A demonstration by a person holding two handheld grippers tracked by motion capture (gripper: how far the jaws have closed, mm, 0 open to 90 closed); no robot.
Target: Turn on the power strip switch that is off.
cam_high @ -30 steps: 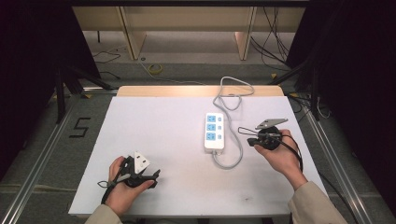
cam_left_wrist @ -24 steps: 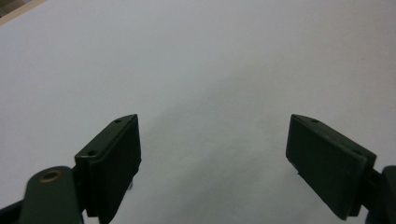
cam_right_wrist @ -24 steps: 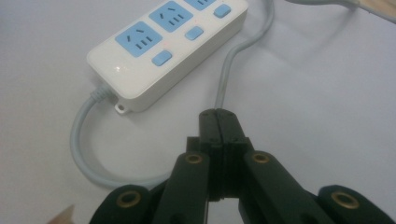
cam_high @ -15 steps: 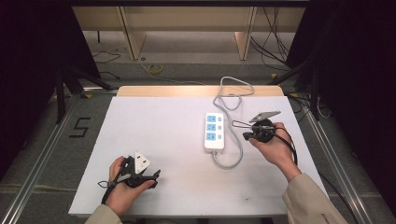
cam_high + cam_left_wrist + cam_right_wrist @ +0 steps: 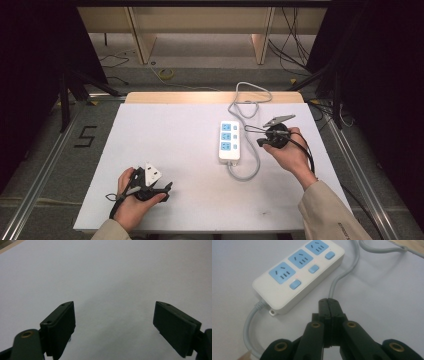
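Observation:
A white power strip (image 5: 229,140) with three blue sockets lies right of the table's middle, and its grey cable (image 5: 250,170) loops around its near end and runs off the far edge. My right gripper (image 5: 260,140) hovers just right of the strip, held in a hand. In the right gripper view its jaws (image 5: 328,302) are shut on nothing, their tips above the table beside the cable (image 5: 337,281), with the strip (image 5: 299,275) ahead to the left. My left gripper (image 5: 165,191) rests near the front left edge. In the left gripper view it stands open (image 5: 114,305) over bare table.
The white table top (image 5: 165,135) has a wooden strip (image 5: 200,96) along its far edge. Beyond it stand shelf legs, with loose cables on the floor. A "5" mark (image 5: 85,136) is on the floor at left.
My right gripper has moved away from the person and slightly left, closer to the power strip. The left gripper has stayed put.

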